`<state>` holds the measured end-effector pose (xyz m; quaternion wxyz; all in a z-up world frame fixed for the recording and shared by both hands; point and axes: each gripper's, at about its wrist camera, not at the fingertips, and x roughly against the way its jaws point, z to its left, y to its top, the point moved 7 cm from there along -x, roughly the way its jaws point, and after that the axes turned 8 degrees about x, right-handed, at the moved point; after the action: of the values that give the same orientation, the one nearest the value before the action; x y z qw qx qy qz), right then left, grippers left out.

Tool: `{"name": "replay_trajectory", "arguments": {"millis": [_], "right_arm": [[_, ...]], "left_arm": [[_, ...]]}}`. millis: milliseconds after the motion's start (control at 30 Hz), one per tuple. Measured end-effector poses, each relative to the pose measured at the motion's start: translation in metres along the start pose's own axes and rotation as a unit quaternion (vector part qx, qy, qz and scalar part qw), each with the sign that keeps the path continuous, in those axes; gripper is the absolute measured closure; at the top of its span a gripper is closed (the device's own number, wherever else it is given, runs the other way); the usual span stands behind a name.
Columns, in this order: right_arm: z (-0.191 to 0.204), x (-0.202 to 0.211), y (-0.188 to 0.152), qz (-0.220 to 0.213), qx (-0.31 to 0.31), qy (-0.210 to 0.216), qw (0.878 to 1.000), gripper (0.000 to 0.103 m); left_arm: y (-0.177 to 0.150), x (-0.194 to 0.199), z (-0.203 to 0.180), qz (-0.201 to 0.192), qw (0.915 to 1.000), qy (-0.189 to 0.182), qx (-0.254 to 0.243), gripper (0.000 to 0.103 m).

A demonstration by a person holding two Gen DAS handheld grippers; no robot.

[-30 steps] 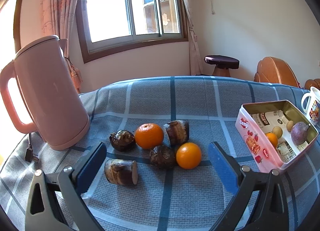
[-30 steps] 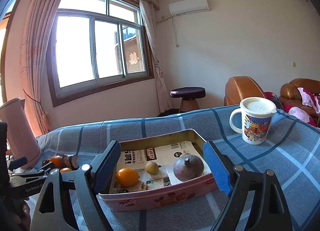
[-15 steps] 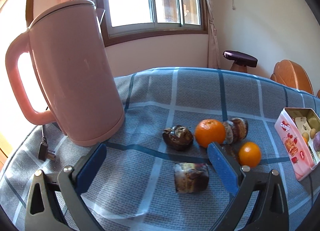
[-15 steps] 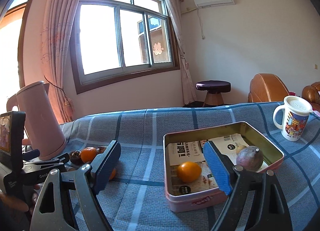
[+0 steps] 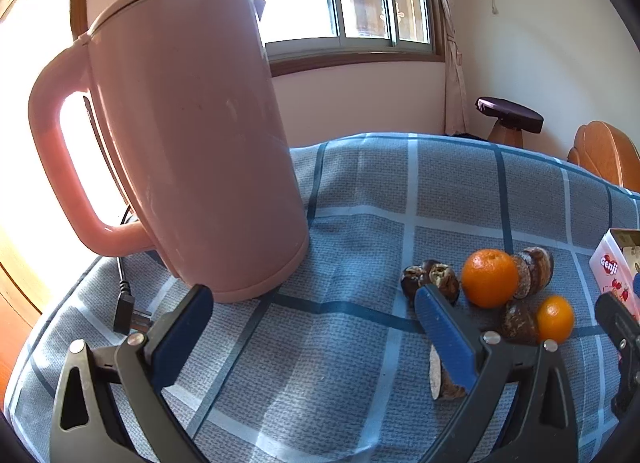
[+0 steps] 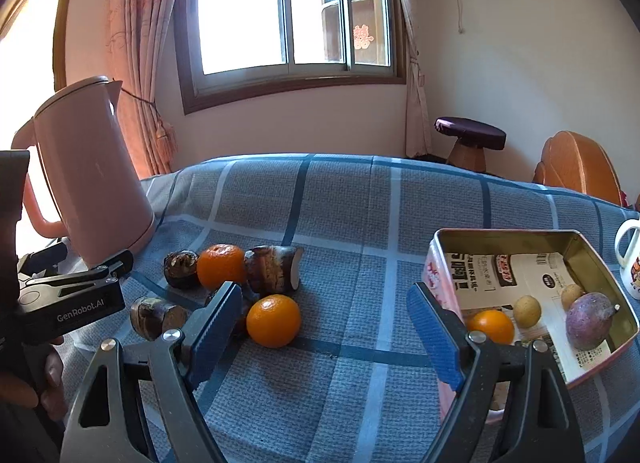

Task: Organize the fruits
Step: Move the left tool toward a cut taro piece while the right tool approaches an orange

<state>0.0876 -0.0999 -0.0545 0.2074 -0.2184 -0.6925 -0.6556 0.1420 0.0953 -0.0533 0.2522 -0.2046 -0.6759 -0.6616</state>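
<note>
On the blue checked cloth, loose fruit clusters beside the tin you're filling. Your right gripper gapes empty toward the near orange; your left gripper gapes empty too.

Black left gripper (marked GenRobot.AI), blue-padded jaws.

Bare cloth between fruits, tin
</note>
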Motion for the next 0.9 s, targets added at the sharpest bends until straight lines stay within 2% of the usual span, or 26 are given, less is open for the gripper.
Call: {"name": "replay_trajectory", "arguments": {"millis": [67, 133, 300, 433, 533, 600, 733, 800, 900], "right_arm": [[0.007, -0.009, -0.002, 0.02, 0.011, 0.008, 1.0, 0.029], [0.013, -0.017, -0.006, 0.04, 0.019, 0.018, 0.999, 0.036], [0.018, -0.037, -0.015, 0.093, 0.025, 0.03, 0.995, 0.036], [0.014, -0.039, -0.014, 0.094, 0.018, 0.03, 0.995, 0.036], [0.012, -0.036, -0.014, 0.085, -0.001, 0.052, 0.995, 0.036], [0.005, -0.032, -0.015, 0.082, -0.014, 0.052, 0.995, 0.036], [0.007, -0.035, -0.018, 0.095, -0.013, 0.06, 0.994, 0.036], [0.012, -0.039, -0.018, 0.105, -0.001, 0.059, 0.993, 0.04], [0.014, -0.042, -0.018, 0.109, 0.0, 0.064, 0.992, 0.04]], "left_arm": [[0.002, 0.003, 0.001, -0.003, 1.0, -0.004, -0.004, 0.0], [0.005, 0.004, 0.004, -0.008, 1.0, 0.0, -0.005, 0.0], [0.007, 0.004, 0.008, 0.001, 0.9999, -0.013, 0.007, 0.0], [0.007, 0.008, 0.004, -0.001, 0.9996, -0.029, -0.002, 0.0], [0.005, 0.01, -0.004, -0.004, 0.9992, -0.034, -0.019, 0.0], [0.004, 0.01, -0.005, -0.002, 0.9991, -0.036, -0.022, 0.0], [-0.002, 0.007, -0.015, 0.028, 0.9965, -0.076, -0.021, 0.0], [-0.006, 0.009, -0.024, 0.034, 0.9946, -0.092, -0.034, 0.0], [-0.013, 0.016, -0.039, 0.035, 0.991, -0.112, -0.063, 0.0]]}}
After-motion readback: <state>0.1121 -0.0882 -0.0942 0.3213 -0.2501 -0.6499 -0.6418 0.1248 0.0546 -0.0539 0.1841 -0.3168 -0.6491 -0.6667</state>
